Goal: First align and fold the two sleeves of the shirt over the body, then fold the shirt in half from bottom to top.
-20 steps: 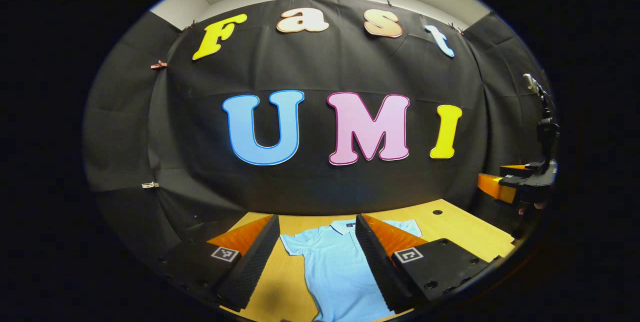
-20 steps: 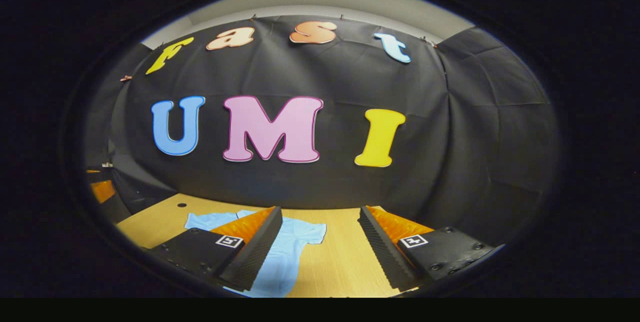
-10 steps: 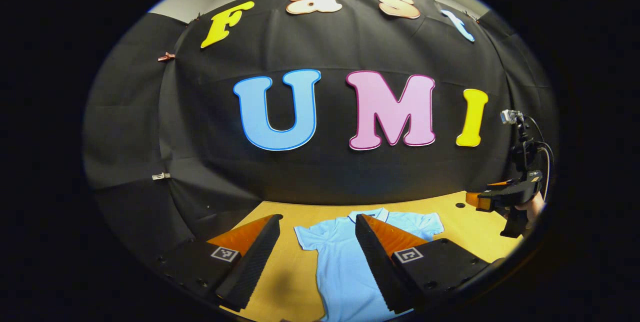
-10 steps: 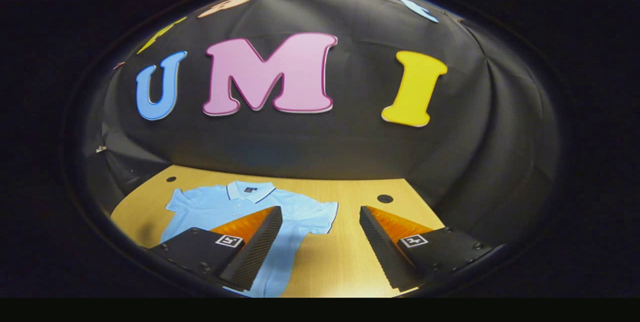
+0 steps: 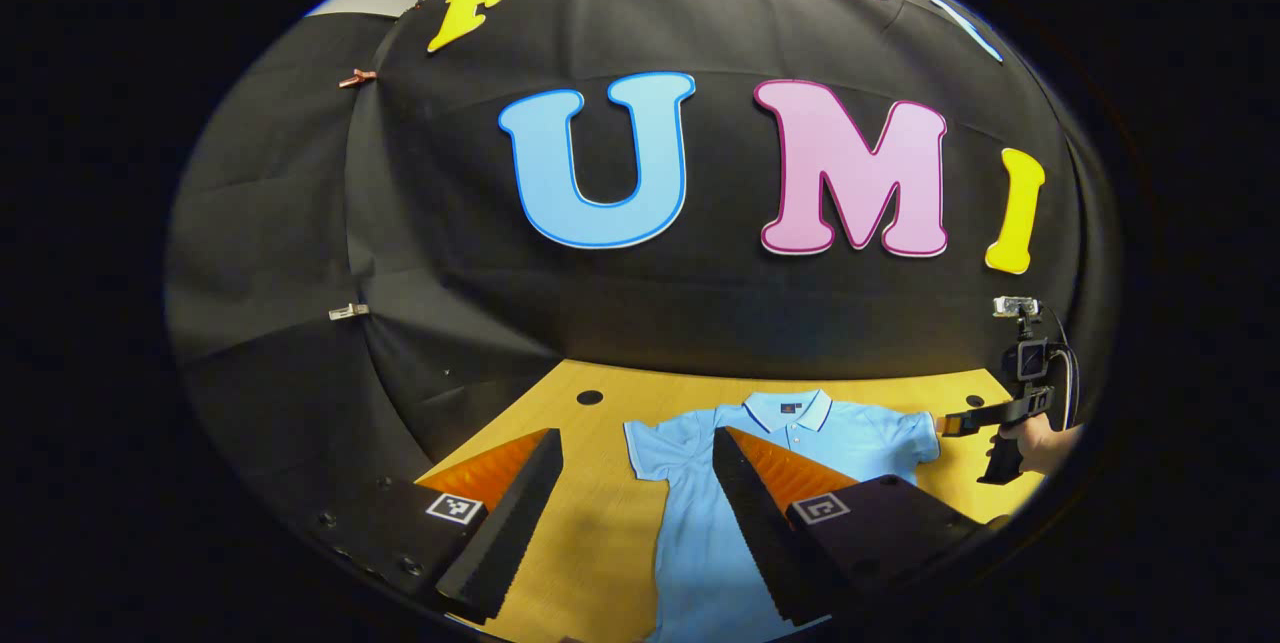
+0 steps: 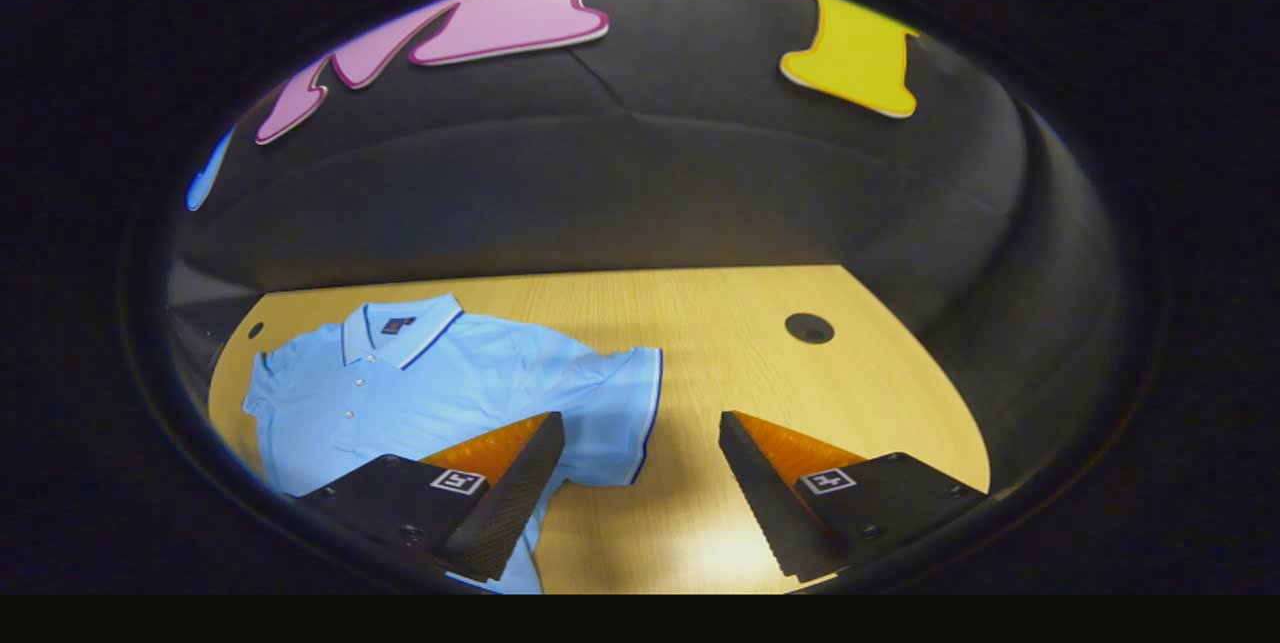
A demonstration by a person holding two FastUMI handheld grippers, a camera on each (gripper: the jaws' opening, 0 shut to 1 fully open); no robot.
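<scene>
Two grippers held above a flat, unfolded shirt on the table.

Your left gripper (image 5: 635, 493) hangs over the wooden table (image 5: 590, 543) with its jaws spread wide and nothing between them; in the left gripper view its fingers frame the left sleeve (image 5: 650, 448) and the side of the light blue shirt (image 5: 700, 543), which lies face up with the collar (image 5: 785, 410) toward the booth wall. In the same view your right gripper (image 5: 960, 421) appears farther off at the right edge, held by your hand (image 5: 1045, 443), its tip just beside the shirt's right sleeve (image 5: 905, 438). In the right gripper view that gripper (image 6: 640, 478) also has its jaws spread and empty, one finger over the sleeve's hem, the other over bare table (image 6: 760, 353) near a round hole (image 6: 809, 328).
</scene>
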